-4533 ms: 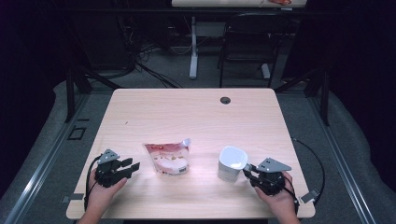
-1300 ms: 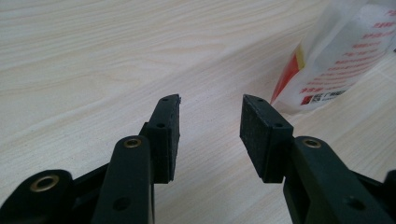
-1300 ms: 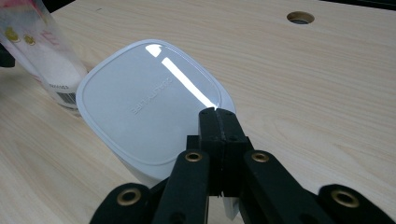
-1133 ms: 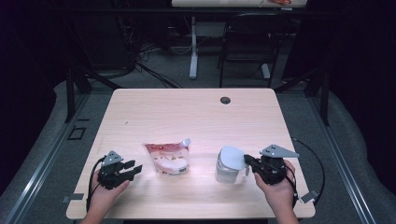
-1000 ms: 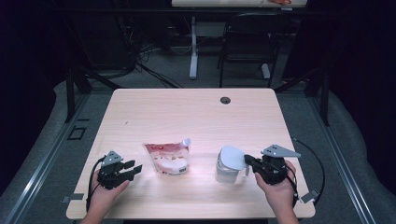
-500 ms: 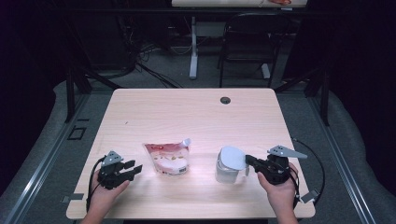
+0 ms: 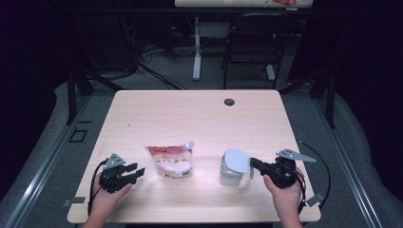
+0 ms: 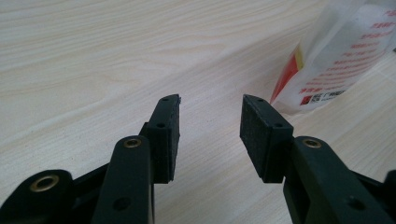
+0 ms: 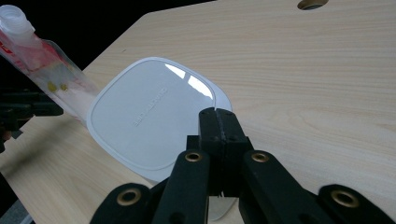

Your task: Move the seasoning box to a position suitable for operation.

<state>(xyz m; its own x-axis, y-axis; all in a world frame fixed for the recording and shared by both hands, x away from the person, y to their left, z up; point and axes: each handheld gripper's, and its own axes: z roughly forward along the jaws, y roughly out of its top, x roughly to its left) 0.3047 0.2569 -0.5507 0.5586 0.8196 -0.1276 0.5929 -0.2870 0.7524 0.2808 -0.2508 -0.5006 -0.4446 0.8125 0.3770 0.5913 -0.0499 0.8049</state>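
We held the right claw (image 7: 255,163) with its jaws pressed together on the rim of the white container's lid (image 9: 154,116). That container (image 7: 234,168) stood on the surface (image 7: 199,118), just left of the right claw in the high view. Our left claw (image 8: 209,122) rested with its jaws apart and nothing between them, the red-and-white pouch (image 7: 171,160) near its tips.
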